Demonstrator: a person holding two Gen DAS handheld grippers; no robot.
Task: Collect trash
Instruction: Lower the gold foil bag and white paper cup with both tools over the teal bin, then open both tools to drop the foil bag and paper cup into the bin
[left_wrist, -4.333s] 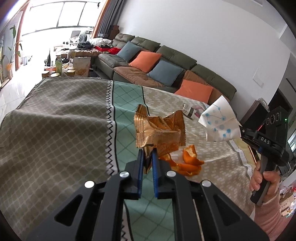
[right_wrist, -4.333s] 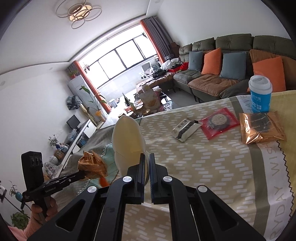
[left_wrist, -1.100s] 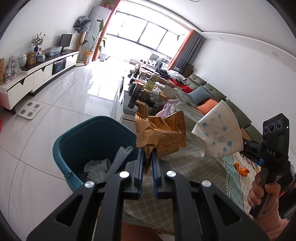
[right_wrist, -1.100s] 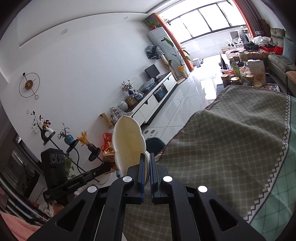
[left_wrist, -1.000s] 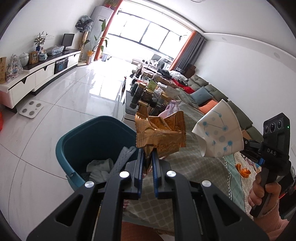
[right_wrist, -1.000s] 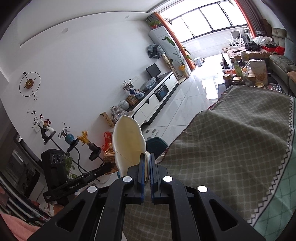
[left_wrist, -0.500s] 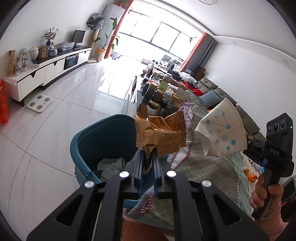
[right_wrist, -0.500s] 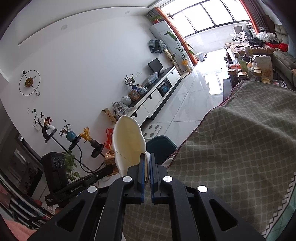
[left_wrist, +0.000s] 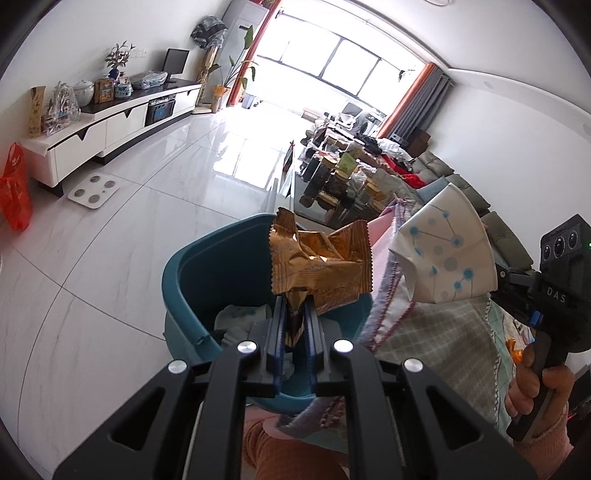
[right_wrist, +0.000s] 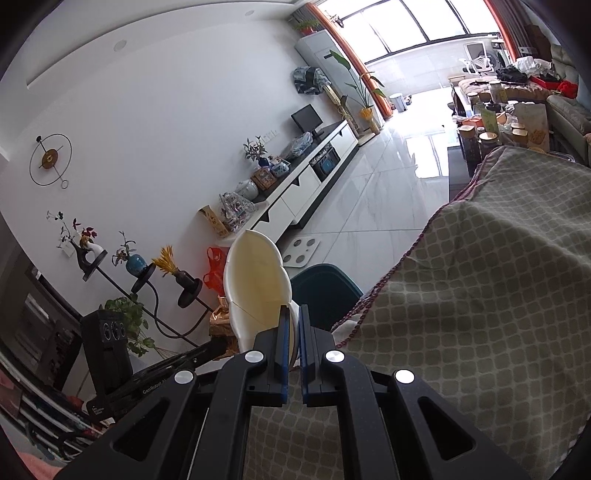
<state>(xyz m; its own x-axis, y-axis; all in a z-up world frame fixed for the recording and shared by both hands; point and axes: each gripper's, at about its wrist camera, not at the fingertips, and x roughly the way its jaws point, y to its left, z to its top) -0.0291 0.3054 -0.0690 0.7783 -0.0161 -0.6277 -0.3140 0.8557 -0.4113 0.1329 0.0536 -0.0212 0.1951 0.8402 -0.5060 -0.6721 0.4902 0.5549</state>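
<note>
White tiled floor (left_wrist: 110, 258) across the left half of the left wrist view, running up to the bright window at top centre. Desk (right_wrist: 480, 314) under a checked olive cloth, filling the right half of the right wrist view; its fringed corner at centre right of the left view, just beside the bin. Teal bin (left_wrist: 207, 273) at centre of the left view, standing on the floor against the desk's corner, crumpled pale paper inside; in the right view only a dark teal patch of it (right_wrist: 325, 291) showing at centre, beyond the desk's edge. White TV bench (left_wrist: 110, 122) along the wall at upper left, white scale (left_wrist: 94, 186) on the floor before it, red bag (left_wrist: 14, 188) at the far left edge.

Left gripper (left_wrist: 294, 325) at bottom centre of its view, fingers (left_wrist: 277, 332) clenched on the lower tip of a crumpled gold wrapper (left_wrist: 321, 266), held up over the bin's open mouth. In the right view, that wrapper (right_wrist: 221, 319) a small gold patch at lower left, behind the cup.

Right gripper (right_wrist: 293, 332) at bottom centre of its view, fingers (right_wrist: 283, 339) pinched on the wall of a flattened paper cup (right_wrist: 256, 284), cream inside, poised above the desk's edge with the bin just beyond. From the left view, same cup (left_wrist: 447, 254) at centre right, white with blue dots and lines, held up beside the wrapper, apart from it, above the desk's corner. Hand (left_wrist: 535, 384) in a pink sleeve at lower right, gripping the black handle.
</note>
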